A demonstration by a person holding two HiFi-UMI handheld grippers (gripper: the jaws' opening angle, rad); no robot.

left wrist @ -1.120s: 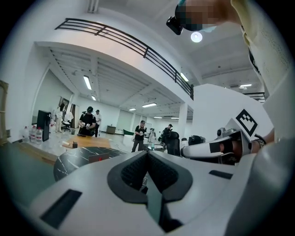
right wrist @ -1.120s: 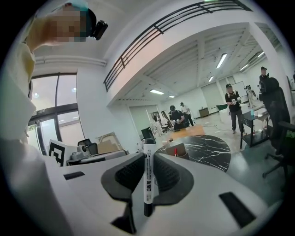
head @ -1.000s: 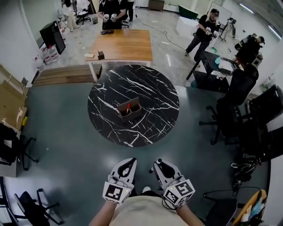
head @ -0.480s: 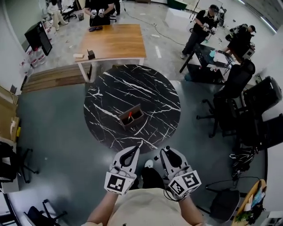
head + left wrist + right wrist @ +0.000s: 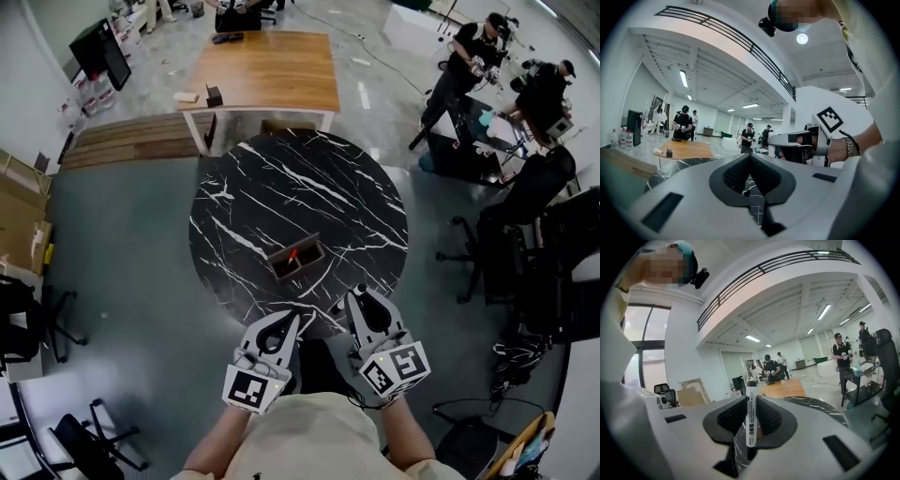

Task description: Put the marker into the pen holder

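1. Got the right gripper (image 5: 750, 398) clenched on a white marker (image 5: 750, 423). Pinched upright between the dark pads, dark cap end poking up above the jaws, black print running down the barrel.
2. Left gripper (image 5: 750, 156) next: jaws squeezed together at the tips, nothing caught in them, just a sliver of marbled tabletop showing through the gap lower down.
3. From the head view, holding both grippers close in front of the body, side by side, left gripper (image 5: 284, 319) and right gripper (image 5: 360, 292) each aimed forward at the near edge of a round black marble table (image 5: 309, 178).
4. Pen holder (image 5: 296, 260): a small brown box sitting on the near part of that table, just ahead of the two grippers. Has something red (image 5: 292, 253) standing inside; can't tell what it is from here.
5. So the marker is up in the right claw, not in the holder, with a short stretch of tabletop between the two.
6. Further back: a wooden table (image 5: 267, 80) just beyond the round one, plus a few people standing around at the far end and over to the right near some dark office chairs (image 5: 525, 202).
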